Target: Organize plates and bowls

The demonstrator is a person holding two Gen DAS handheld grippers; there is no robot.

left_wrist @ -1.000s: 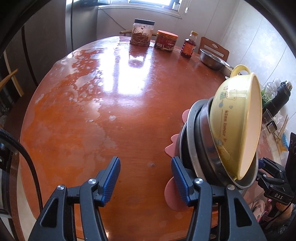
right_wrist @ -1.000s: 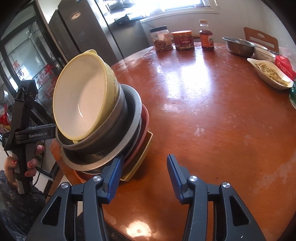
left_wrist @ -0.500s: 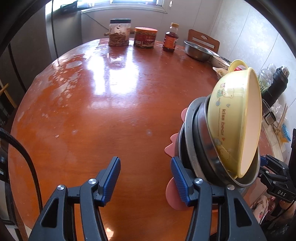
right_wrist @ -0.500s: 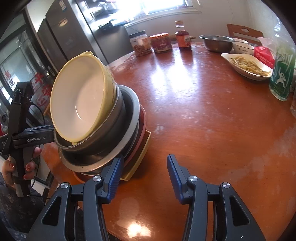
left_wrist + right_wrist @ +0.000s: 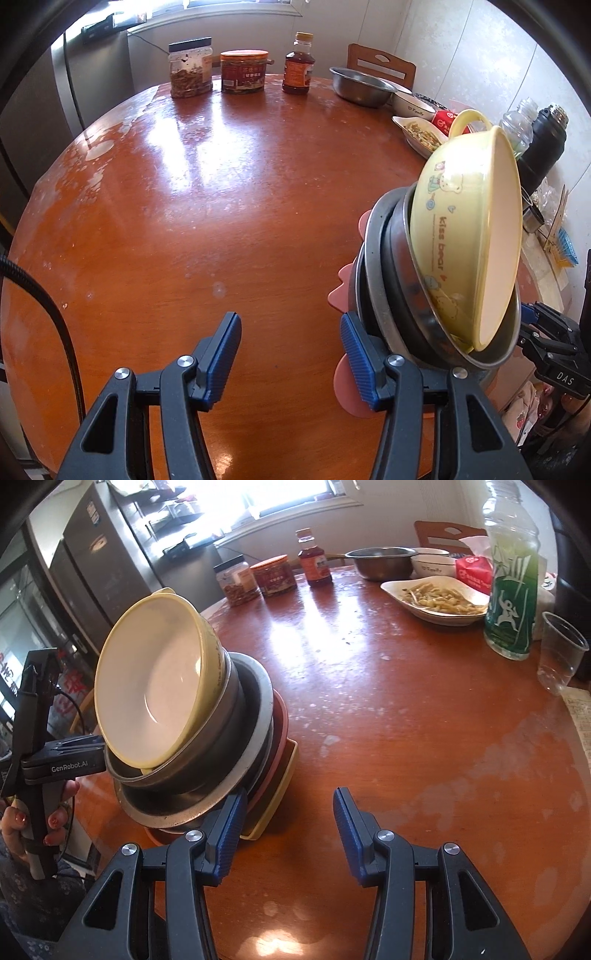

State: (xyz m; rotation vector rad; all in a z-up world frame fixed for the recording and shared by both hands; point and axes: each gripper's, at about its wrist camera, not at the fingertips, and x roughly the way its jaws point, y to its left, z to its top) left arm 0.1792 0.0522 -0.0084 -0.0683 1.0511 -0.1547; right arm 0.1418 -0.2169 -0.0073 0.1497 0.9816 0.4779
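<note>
A stack of dishes stands steeply tilted at the near edge of the round red-brown wooden table (image 5: 184,221). On top of the stack is a pale yellow plastic bowl with a bear print (image 5: 461,240), inside a steel bowl (image 5: 221,753). Under that lie a wide steel plate (image 5: 255,738), a pink plate (image 5: 349,380) and a square yellow tray (image 5: 280,797). Whether the stack rests on the table cannot be told. The left gripper (image 5: 290,325) is just left of the stack. Its blue-padded fingers are apart with only bare table between them, and the right finger (image 5: 354,354) lies against the rim of the stack. The right gripper (image 5: 290,801) is on the other side of the stack. Its fingers are apart too and hold nothing, and the left finger (image 5: 229,830) touches the lower plates. Well beyond the stack stand a clear plastic jar (image 5: 190,68), a red tin (image 5: 243,72) and a brown sauce bottle (image 5: 297,66).
</note>
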